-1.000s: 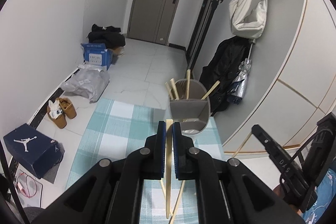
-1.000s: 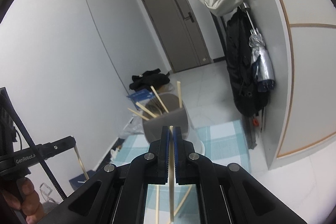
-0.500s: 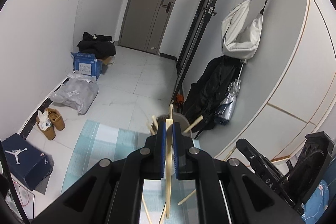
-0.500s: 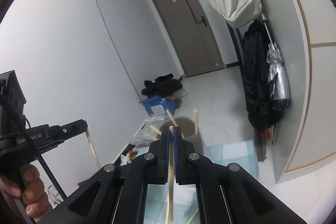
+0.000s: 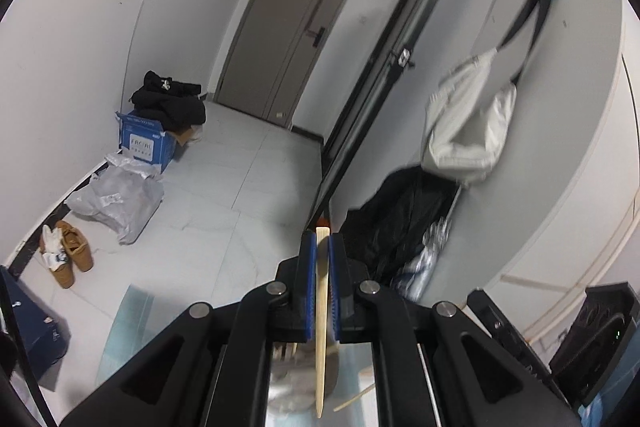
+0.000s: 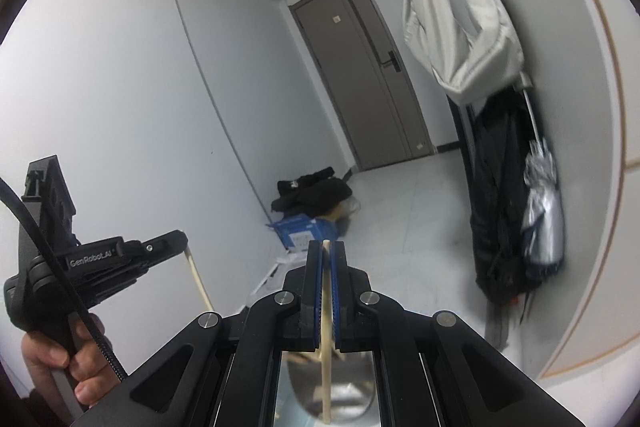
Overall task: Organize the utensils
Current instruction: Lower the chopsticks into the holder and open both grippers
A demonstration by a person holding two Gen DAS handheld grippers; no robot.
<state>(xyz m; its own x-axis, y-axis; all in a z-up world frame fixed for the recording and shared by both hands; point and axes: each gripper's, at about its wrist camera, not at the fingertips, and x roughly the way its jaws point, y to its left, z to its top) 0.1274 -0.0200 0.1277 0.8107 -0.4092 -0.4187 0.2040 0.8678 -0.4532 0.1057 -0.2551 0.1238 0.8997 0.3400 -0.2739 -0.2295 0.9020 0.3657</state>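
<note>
Wooden chopsticks, one per claw: the left claw pinched a chopstick near its top, and the right claw pinched another chopstick, both hanging above the grey holder. Light, stiff, smooth sticks; gripping near the top suited them.

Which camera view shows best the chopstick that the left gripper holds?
The left wrist view: the chopstick runs down its middle, pinched between the blue fingers of the left gripper, visible almost whole. The right wrist view shows the same chopstick only from the side, hanging below the left gripper, small and partly hidden.
</note>
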